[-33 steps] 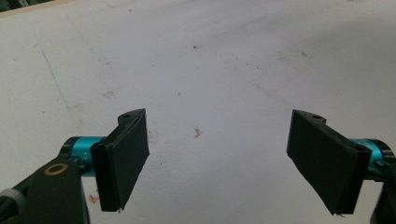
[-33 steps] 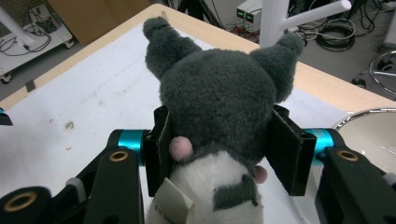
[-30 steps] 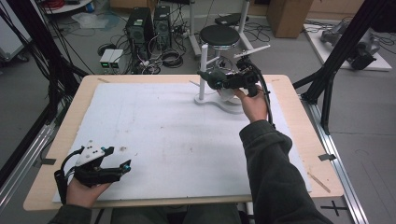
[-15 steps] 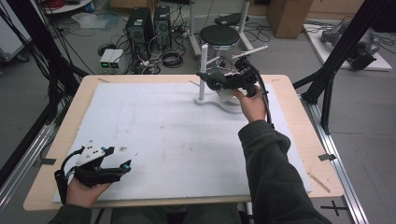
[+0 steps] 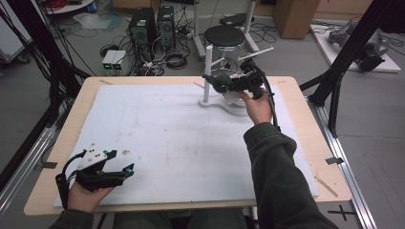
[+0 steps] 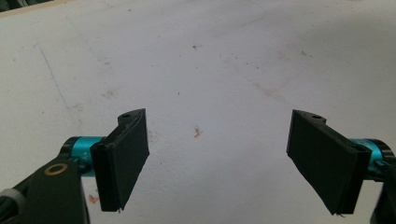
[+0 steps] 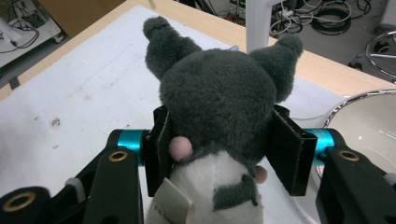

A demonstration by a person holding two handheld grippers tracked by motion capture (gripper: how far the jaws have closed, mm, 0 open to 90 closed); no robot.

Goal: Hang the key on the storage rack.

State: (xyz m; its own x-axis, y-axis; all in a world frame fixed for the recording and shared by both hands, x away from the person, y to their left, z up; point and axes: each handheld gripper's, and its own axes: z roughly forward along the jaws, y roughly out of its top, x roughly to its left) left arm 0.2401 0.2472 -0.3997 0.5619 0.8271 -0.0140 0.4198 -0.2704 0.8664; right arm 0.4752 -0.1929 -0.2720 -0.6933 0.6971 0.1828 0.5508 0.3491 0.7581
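The right gripper (image 7: 219, 154) pinches a grey-and-white plush toy (image 7: 217, 102) near the table's (image 5: 305, 143) far edge, beside a white stand (image 5: 207, 71). The left gripper (image 6: 219, 158) rests at the near left corner, jaws spread wide with nothing between them.

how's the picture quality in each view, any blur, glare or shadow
High view: even light, soft detail around the plush toy. Left gripper view: sharp, a faint shadow across the white mat. Right gripper view: toy crisp, a bright glint on the metal bowl rim.

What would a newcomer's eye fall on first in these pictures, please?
Most striking is the dark grey plush toy squeezed between the jaws of the right gripper at the table's far edge, beside a white post stand. Near the front left corner, the left gripper rests open on the white board.
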